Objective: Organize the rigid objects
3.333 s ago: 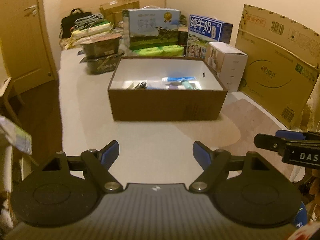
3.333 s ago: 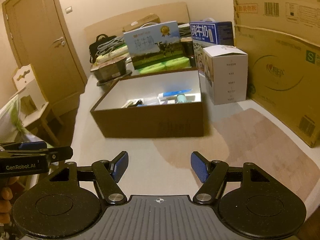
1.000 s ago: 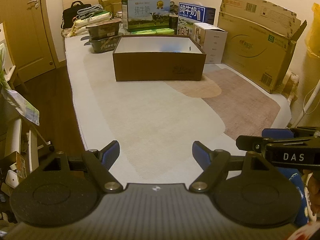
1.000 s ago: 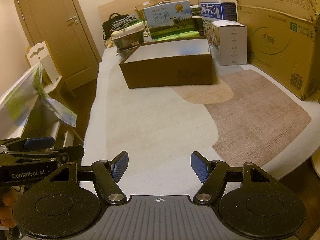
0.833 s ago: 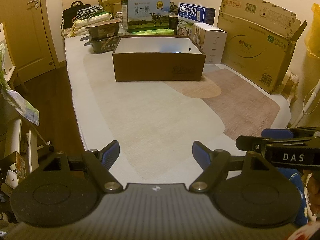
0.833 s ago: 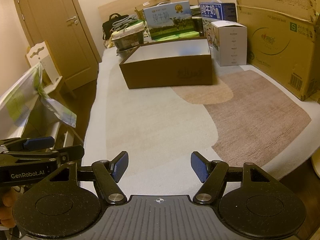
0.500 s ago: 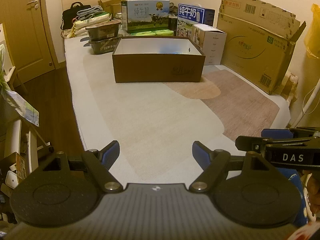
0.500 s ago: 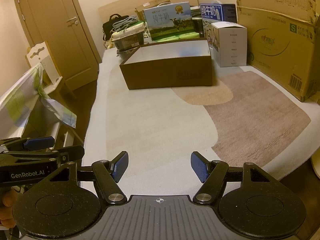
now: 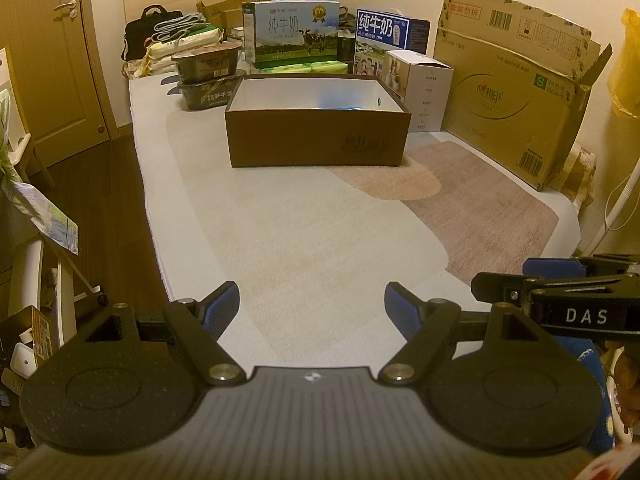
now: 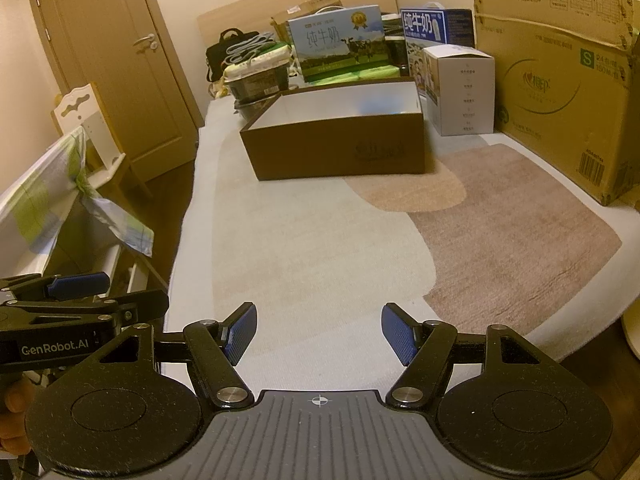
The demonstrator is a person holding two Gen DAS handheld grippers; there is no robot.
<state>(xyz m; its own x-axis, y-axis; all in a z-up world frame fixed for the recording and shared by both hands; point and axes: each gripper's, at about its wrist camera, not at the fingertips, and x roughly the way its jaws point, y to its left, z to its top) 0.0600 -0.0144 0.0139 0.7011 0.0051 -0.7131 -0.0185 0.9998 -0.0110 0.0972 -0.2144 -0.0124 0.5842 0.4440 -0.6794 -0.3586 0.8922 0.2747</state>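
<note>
**Both claws released, far back from the brown box**

Hovering over the near end of the bed (image 9: 304,240), left claw (image 9: 312,304) and right claw (image 10: 319,330), both spread wide with nothing between the blue pads. Readable on the right claw's side, seen from the left wrist: "DAS". Readable on the left claw's side, seen from the right wrist: "GenRobot.AI".

Standing at the far end of the bed, the open brown box (image 9: 318,142), white inside, contents hidden from here. Behind it, two milk cartons printed "纯牛奶" (image 9: 294,34), (image 9: 390,40). On the right, a big cardboard carton (image 9: 508,92) marked "S".

Compared with about three seconds ago: much farther from the brown box, then close enough to show small items inside. Over the last second: hardly any change.
</note>
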